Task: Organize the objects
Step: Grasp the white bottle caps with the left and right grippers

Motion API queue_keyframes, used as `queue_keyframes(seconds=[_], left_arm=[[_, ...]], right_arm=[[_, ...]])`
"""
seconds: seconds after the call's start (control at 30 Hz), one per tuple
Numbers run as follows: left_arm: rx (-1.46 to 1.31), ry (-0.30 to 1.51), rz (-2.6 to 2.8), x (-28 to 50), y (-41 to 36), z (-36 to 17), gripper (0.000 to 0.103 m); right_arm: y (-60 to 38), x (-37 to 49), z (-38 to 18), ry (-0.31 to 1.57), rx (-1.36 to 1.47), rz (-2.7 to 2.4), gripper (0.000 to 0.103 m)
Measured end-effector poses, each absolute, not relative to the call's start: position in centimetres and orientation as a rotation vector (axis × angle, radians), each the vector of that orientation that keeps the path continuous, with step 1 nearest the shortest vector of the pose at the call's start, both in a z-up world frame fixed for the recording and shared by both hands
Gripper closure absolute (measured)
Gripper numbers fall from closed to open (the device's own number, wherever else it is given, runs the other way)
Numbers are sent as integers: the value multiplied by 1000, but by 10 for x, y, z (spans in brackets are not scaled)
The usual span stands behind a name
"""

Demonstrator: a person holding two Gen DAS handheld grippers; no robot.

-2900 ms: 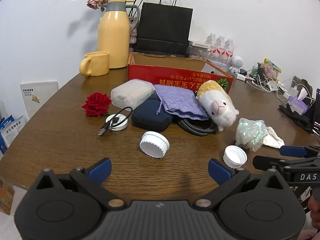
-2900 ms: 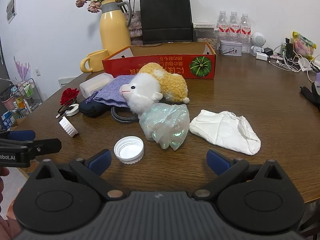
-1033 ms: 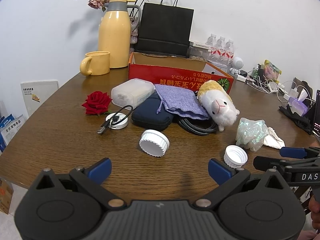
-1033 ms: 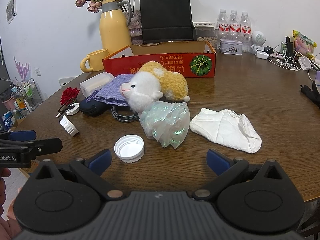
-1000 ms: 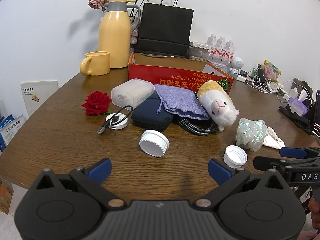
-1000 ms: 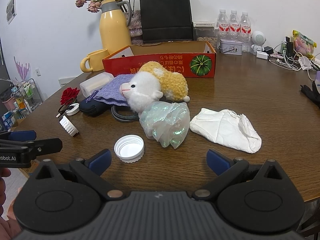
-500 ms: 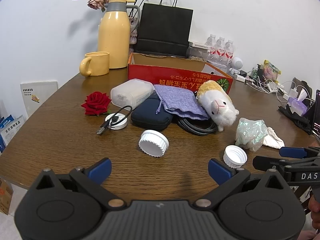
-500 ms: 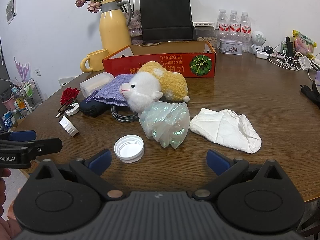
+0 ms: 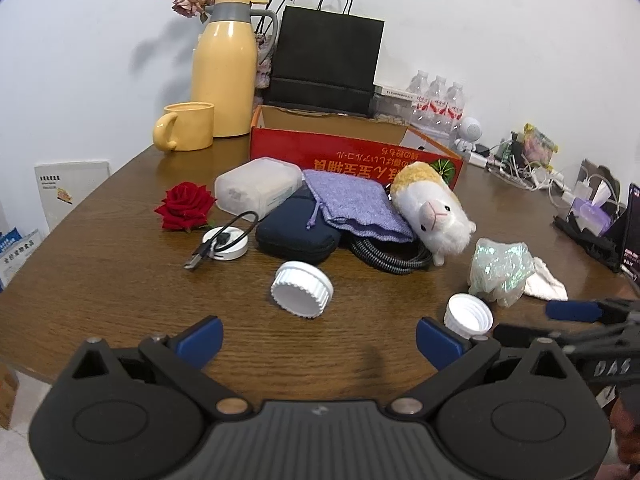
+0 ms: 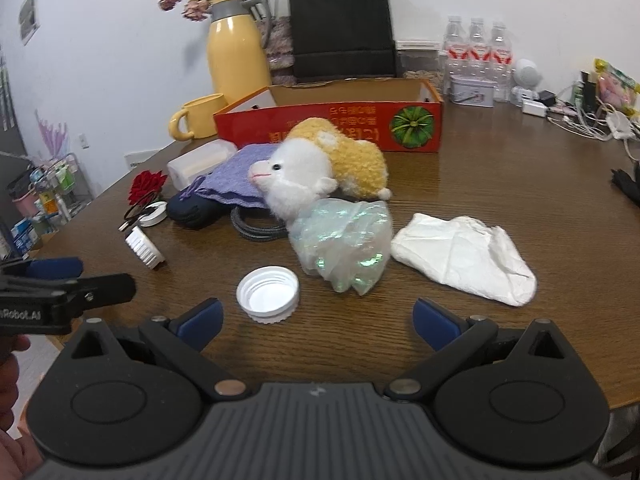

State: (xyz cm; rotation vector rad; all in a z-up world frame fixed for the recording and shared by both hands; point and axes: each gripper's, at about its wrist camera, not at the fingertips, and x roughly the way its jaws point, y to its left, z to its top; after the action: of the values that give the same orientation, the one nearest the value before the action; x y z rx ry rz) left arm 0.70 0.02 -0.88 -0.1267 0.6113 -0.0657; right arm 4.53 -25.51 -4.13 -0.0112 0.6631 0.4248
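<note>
Both hand-held grippers, left [image 9: 318, 338] and right [image 10: 316, 322], hover released; nothing picked yet, probably lower-centre white cap [image 10: 267, 294] into red box [image 10: 328, 124] next.

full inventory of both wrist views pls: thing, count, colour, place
cardboard box: 1, red, open, mid-table
plush alpaca: 1, white and yellow, before the box
drawstring pouch: 1, purple, on the navy case
plastic box: 1, translucent white, left of pouch
rose: 1, red, table left
cable reel: 1, white, near rose
braided cable: 1, black, under alpaca
caps: 2, white; larger tilted, smaller open side up
iridescent bag: 1, crumpled
white cloth: 1, right of bag
thermos, mug: yellow, back left
paper bag: 1, black
water bottles: 3
left gripper: open
right gripper: open
</note>
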Motion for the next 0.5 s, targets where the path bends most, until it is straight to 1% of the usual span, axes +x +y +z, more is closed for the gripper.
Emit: queue_keyframes(seconds=[0.03, 0.07, 0.1, 0.13, 0.17, 0.2, 0.23, 0.27, 0.3, 0.33, 0.5], left_arm=[[-128, 608, -63, 9, 0, -9, 5], [-127, 605, -54, 13, 1, -11, 7], [-128, 607, -42, 19, 1, -12, 13], [-129, 609, -40, 22, 1, -13, 17], [-131, 610, -41, 27, 1, -15, 18], [-136, 609, -39, 32, 2, -16, 20], [-137, 610, -32, 36, 2, -17, 26], [-139, 613, -25, 39, 3, -18, 34], [-147, 615, -28, 42, 3, -19, 63], [-162, 622, -41, 44, 4, -21, 64], [-136, 569, -69, 35, 0, -15, 65]], right_arm=[[-252, 47, -43, 666, -18, 436, 7], [-249, 50, -46, 671, -21, 448, 15], [-247, 53, -48, 679, -22, 462, 22], [-244, 56, -50, 684, -22, 475, 25], [-241, 59, -52, 685, -23, 489, 29], [-239, 60, -52, 677, -29, 500, 31], [-235, 62, -53, 670, -41, 508, 32], [-231, 63, -54, 664, -53, 516, 37], [-230, 63, -54, 659, -59, 524, 52], [-229, 63, -53, 656, -57, 538, 63], [-232, 60, -49, 631, -37, 567, 62]])
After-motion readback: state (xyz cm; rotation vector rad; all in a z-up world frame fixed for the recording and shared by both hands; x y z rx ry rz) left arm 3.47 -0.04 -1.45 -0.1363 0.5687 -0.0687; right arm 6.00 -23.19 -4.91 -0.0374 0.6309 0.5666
